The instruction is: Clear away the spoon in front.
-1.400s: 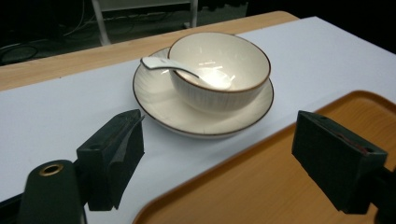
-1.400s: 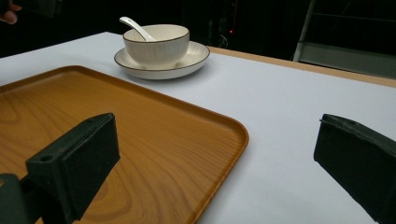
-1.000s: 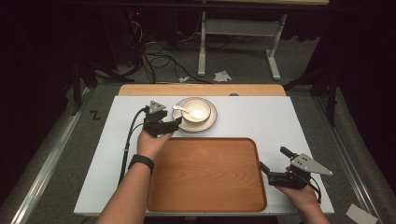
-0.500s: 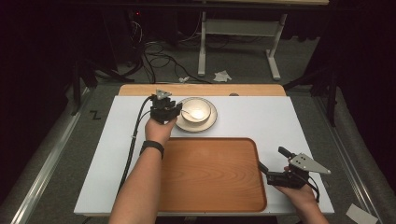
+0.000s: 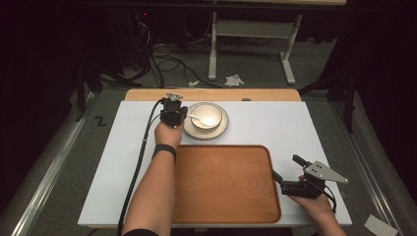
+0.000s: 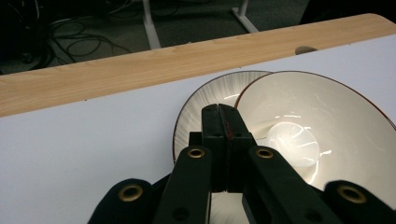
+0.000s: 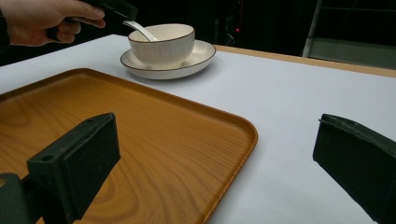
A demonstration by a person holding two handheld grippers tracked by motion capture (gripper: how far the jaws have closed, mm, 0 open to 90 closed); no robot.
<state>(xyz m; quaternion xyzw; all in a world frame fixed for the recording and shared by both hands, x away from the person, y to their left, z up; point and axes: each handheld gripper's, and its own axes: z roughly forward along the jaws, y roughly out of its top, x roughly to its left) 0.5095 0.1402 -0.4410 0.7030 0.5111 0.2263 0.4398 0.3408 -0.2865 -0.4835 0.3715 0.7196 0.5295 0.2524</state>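
A white bowl (image 5: 209,120) stands on a white plate (image 5: 222,131) at the far middle of the table. A white spoon (image 7: 140,30) leans in the bowl, its handle pointing left. My left gripper (image 5: 184,117) is at the bowl's left rim, and its jaws are shut around the end of the spoon's handle. From the left gripper view, the closed jaws hide the handle, and the spoon's head (image 6: 292,142) lies in the bowl (image 6: 336,112). My right gripper (image 5: 285,167) rests open by the right edge of the wooden tray (image 5: 223,187), with nothing between its fingers.
The tray lies bare at the near middle of the white tabletop (image 5: 275,128). A wooden strip (image 5: 211,94) runs along the table's far edge. Beyond it are floor cables (image 5: 167,54) and a metal desk frame (image 5: 251,34).
My left gripper has moved a little farther away and closed in on the spoon's handle at the bowl's left rim. The right gripper has stayed put.
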